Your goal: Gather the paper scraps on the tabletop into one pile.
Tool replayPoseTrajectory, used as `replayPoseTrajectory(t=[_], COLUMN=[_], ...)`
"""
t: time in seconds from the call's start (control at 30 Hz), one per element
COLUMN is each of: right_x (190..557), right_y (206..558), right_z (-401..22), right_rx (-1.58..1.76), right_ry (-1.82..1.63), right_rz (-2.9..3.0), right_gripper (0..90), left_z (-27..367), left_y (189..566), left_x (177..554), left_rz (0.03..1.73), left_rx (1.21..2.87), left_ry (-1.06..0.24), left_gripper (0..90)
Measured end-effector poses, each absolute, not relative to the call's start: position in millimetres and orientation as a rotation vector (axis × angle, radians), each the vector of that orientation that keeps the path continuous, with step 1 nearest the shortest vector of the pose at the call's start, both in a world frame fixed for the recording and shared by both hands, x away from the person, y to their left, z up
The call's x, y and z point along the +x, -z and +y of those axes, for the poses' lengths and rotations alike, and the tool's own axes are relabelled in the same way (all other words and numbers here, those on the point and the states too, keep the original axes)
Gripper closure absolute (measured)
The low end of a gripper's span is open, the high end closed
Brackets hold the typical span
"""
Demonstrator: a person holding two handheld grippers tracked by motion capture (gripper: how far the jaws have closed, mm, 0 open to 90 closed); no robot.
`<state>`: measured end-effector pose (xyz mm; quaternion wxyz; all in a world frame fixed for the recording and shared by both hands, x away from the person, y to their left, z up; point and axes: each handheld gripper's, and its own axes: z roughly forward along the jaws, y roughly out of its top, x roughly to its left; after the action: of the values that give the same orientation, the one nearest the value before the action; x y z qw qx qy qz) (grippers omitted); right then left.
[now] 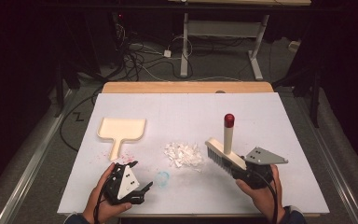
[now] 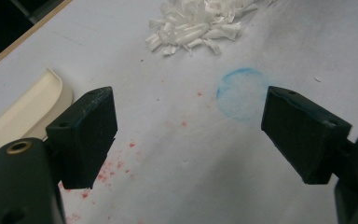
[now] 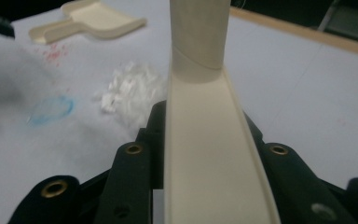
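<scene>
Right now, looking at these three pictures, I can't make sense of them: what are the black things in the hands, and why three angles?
No robot here: a person holds a pair of black tongs in each hand. The wide picture comes from a camera above the white table. The other two come from cameras riding on the tongs themselves.

The left tongs stand open and hold nothing; their own view looks past both jaws at a blue ring mark and red specks.

The right tongs are shut on a cream brush with a red-tipped handle.

On the table lie a cream dustpan and a pile of white scraps beside the brush.
</scene>
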<state>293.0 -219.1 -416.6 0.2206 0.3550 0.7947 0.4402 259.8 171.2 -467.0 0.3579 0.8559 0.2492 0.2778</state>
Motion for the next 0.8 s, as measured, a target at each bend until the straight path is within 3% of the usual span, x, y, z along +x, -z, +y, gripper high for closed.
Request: replayPoseTrajectory(t=[0.2,0.57,0.8], right_x=[285,299,292], right_y=[434,436,418], right_z=[-217,-168,-188], right_rx=[0.986,0.872,0.861], right_ry=[-1.197,-1.271,-1.332], right_rz=[2.280,2.292,2.237], right_gripper=[68.4,68.4,68.3], left_z=[171,171,171], left_y=[467,469,469], left_x=[260,262,262], left_rz=[0.641,0.634,0.633], left_rx=[2.210,2.216,2.217], left_ry=[-0.711,-0.695,-0.698], left_gripper=[17.2,17.2,17.2])
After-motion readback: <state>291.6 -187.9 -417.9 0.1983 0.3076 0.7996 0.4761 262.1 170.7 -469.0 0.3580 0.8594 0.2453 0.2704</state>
